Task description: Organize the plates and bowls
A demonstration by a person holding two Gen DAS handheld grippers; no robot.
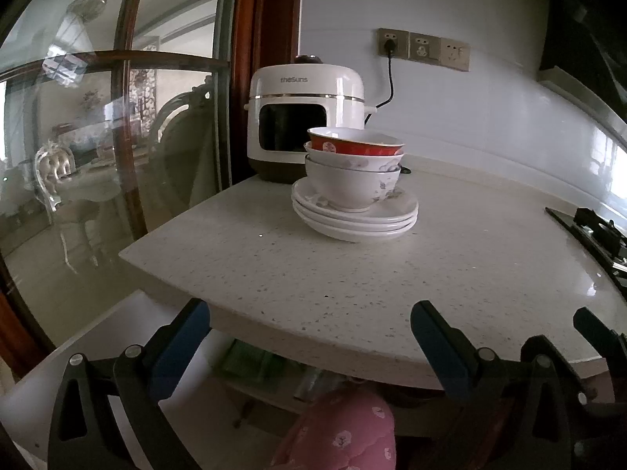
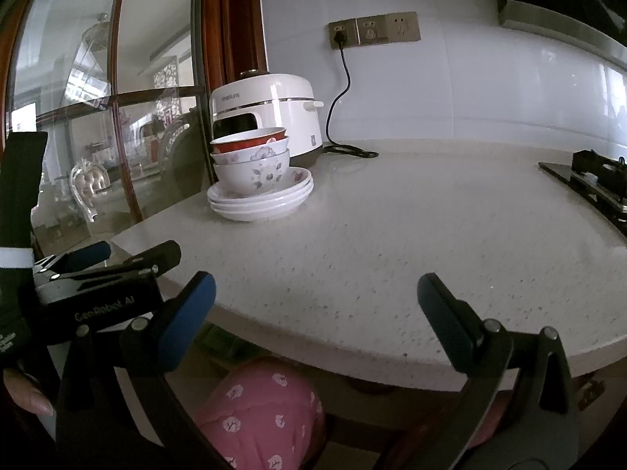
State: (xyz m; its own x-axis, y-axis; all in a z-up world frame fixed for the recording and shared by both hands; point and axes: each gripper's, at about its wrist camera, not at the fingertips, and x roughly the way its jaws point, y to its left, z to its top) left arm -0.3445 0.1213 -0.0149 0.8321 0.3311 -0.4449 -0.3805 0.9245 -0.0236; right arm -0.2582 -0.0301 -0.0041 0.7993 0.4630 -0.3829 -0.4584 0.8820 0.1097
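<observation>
Both hand-held grippers, left and right, hang spread and empty at the counter edge, well short of the bowls nested on stacked plates beside the cooker; stacking looks finished, perhaps only withdrawal remains.

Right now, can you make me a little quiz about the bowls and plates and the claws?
1. True or false: the red bowl sits on top of the bowl stack.
2. How many plates lie under the bowls?
3. The rice cooker stands: A) behind the stack, B) on the stove, C) on the floor.

Key: 1 true. 2 three. 3 A.

The left claw and right claw are both open and empty.
</observation>
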